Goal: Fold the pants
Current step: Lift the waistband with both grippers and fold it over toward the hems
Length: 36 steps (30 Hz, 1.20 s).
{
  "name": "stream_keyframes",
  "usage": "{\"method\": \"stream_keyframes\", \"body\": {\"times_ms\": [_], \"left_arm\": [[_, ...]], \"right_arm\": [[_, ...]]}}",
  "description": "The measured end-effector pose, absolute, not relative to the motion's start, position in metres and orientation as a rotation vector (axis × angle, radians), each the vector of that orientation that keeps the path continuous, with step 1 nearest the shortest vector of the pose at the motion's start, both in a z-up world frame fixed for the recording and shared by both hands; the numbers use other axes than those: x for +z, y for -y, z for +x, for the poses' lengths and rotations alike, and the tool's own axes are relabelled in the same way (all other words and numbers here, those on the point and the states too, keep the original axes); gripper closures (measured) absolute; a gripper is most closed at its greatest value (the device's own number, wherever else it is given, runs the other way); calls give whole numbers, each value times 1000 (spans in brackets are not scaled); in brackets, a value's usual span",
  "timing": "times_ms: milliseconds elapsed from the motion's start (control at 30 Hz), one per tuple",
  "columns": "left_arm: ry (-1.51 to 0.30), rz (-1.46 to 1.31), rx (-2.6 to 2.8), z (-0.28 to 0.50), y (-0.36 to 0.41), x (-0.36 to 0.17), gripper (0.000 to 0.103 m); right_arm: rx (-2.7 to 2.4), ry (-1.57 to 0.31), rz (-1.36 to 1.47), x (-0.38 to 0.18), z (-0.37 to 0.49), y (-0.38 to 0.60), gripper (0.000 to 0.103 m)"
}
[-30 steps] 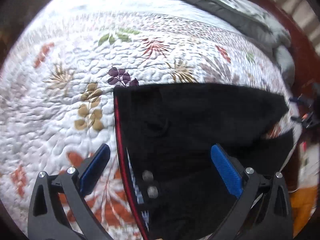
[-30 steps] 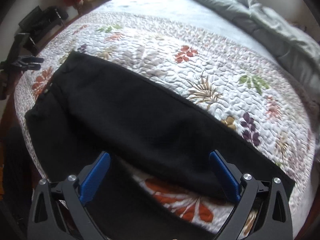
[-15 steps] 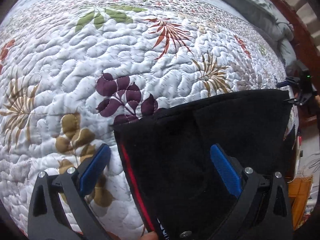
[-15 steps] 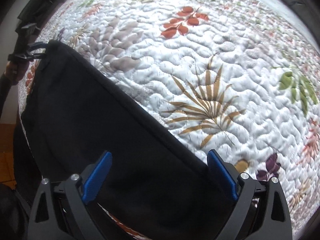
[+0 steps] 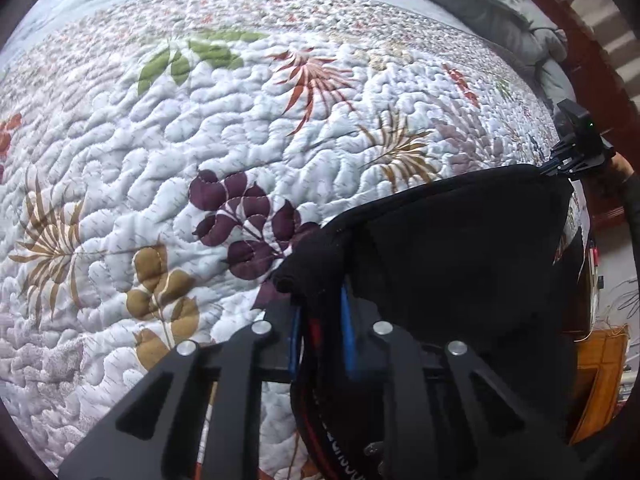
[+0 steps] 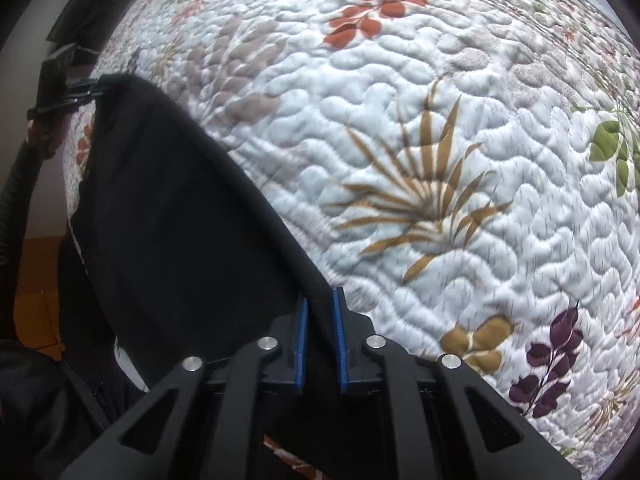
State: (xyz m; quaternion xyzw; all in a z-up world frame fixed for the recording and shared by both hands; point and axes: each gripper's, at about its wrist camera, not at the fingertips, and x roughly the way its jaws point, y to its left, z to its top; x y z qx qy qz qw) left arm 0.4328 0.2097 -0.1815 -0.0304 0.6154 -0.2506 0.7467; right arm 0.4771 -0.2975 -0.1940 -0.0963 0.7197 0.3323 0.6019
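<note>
The black pants lie on the floral quilt, with a red stripe and a lettered waistband near the bottom of the left wrist view. My left gripper is shut on a bunched corner of the pants at the waistband end. In the right wrist view the pants stretch away to the upper left. My right gripper has its jaws closing, and its blue pads press on the pants' folded edge. Each gripper shows small in the other's view, the right gripper and the left gripper, both at the far corner of the cloth.
The white quilt with leaf prints covers the bed around the pants. A grey duvet lies bunched at the far side by the wooden bed frame. The orange floor shows beyond the bed's edge. A dark sleeve is at the left.
Both grippers dropped toward the quilt and went from wide open to closed, the left on the waistband corner, the right on the pants' edge. The cloth bunched up at the left pads.
</note>
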Motion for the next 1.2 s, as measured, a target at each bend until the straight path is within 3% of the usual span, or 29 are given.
{"method": "stream_keyframes", "body": {"times_ms": [267, 600, 833, 1200], "left_arm": [[-1232, -58, -576, 404, -211, -127, 90], [-1045, -98, -635, 314, -221, -55, 90], [-989, -103, -640, 240, -231, -56, 90], [-1006, -130, -649, 176, -244, -99, 90]], "right_arm": [[749, -1520, -271, -119, 436, 303, 97], [664, -1251, -384, -31, 299, 295, 97], [549, -1145, -448, -42, 213, 282, 97], [442, -1098, -430, -91, 126, 268, 97]]}}
